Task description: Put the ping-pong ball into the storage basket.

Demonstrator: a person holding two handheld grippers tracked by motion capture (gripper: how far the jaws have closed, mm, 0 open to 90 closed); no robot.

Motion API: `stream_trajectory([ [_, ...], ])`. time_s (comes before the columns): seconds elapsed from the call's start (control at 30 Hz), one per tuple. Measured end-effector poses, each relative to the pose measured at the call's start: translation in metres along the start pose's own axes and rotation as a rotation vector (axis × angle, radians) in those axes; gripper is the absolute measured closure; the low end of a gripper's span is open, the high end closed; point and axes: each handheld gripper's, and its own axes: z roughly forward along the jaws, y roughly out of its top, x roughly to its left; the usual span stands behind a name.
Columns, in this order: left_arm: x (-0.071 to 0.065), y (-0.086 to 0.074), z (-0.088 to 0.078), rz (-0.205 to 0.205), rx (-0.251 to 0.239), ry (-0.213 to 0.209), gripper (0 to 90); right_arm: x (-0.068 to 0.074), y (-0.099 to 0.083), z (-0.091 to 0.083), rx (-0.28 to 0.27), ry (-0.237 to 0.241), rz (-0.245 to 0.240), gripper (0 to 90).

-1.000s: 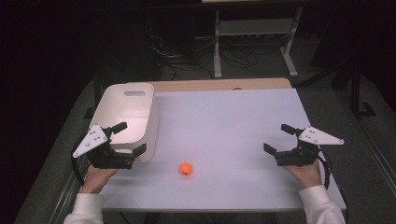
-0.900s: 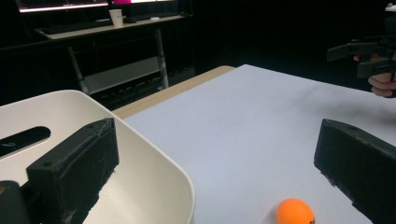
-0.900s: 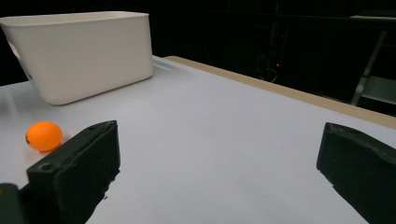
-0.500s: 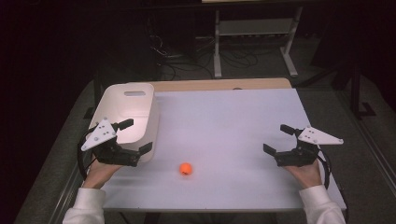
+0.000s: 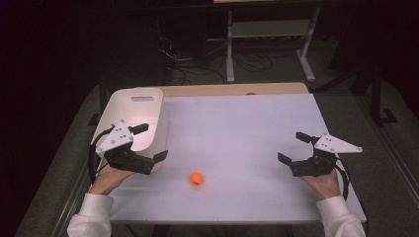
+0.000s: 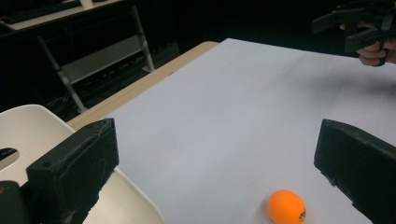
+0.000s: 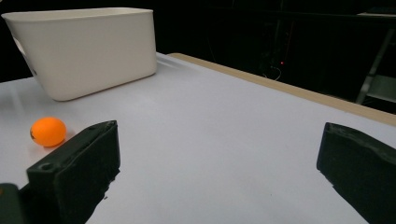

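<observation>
While both sets of jaws gape wide, left gripper point(image 5: 150, 143) hovers by white basket point(image 5: 141, 111); orange ball point(image 5: 196, 178) lies untouched; right gripper point(image 5: 292, 148) well apart.

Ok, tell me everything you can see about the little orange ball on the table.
The orange ball is small, round and smooth, plastic by its look, with a dark printed mark low on one side. It rests alone on the white table, untouched, near the front edge, just right of the white bin and ahead of the open left hand-held gripper.
</observation>
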Motion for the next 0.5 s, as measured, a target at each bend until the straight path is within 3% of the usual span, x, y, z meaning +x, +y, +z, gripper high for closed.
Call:
stream_trajectory([
  [0.5,-0.005,0.015,0.012,0.059,0.092,-0.073,0.0,0.0,0.0,0.0,0.001,0.007,-0.003,0.0],
])
